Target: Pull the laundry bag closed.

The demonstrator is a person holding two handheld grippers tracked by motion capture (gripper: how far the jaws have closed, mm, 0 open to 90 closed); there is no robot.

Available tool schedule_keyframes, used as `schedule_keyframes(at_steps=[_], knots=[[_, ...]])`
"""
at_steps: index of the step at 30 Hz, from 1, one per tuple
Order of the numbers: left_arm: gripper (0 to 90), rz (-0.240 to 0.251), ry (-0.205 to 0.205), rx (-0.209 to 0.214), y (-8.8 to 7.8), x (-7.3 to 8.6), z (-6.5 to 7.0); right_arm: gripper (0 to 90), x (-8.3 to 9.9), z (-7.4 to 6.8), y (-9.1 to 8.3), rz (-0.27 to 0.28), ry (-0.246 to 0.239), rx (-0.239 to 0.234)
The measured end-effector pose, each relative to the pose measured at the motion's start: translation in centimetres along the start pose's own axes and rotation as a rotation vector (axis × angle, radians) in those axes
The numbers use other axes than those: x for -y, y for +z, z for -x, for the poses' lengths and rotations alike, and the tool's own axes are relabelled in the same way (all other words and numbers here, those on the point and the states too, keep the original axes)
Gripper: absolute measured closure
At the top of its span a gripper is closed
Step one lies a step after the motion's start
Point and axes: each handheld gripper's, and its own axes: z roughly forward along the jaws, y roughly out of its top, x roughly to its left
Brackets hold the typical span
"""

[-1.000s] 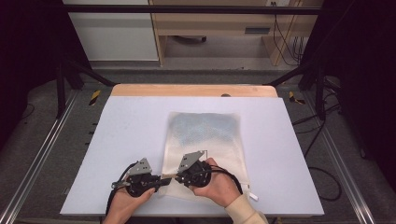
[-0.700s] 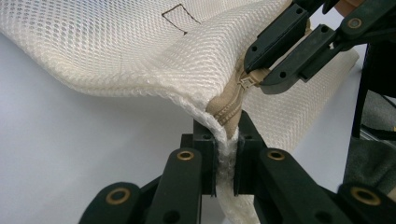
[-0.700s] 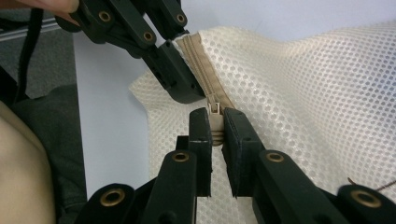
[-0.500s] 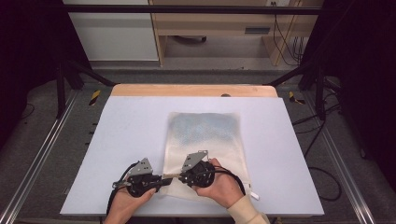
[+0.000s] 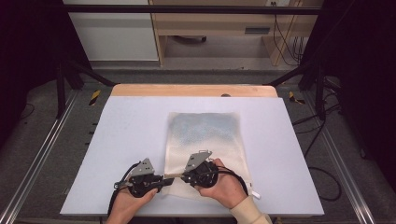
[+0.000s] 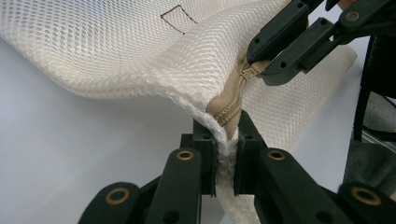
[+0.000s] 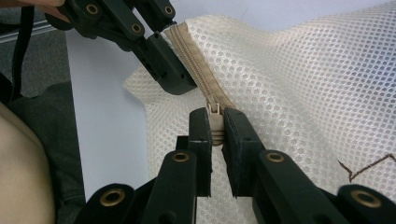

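On table (image 5: 116, 140), zipped mesh bag (image 5: 205, 135)

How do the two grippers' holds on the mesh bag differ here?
The left gripper is shut on the corner edge of the mesh bag, at the zipper's end; the right gripper is shut on the zipper pull, farther along. The left holds fabric, the right a small tab. Both are closed, side by side.

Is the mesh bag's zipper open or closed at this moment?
Closed along the stretch in view: the zipper teeth mesh from the corner held by the left hand-held gripper to the slider pinched by the right hand-held gripper.
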Motion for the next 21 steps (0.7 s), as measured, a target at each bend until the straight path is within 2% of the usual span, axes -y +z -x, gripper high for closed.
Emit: schedule_keyframes(at_steps=[13, 21], knots=[[82.3, -0.002, 0.010, -0.005, 0.51, -0.30, 0.14, 82.3, 0.42, 0.32, -0.50, -0.001, 0.007, 0.009], [82.3, 0.004, 0.001, -0.006, 0.34, -0.28, 0.07, 82.3, 0.57, 0.46, -0.77, -0.005, 0.011, 0.014]])
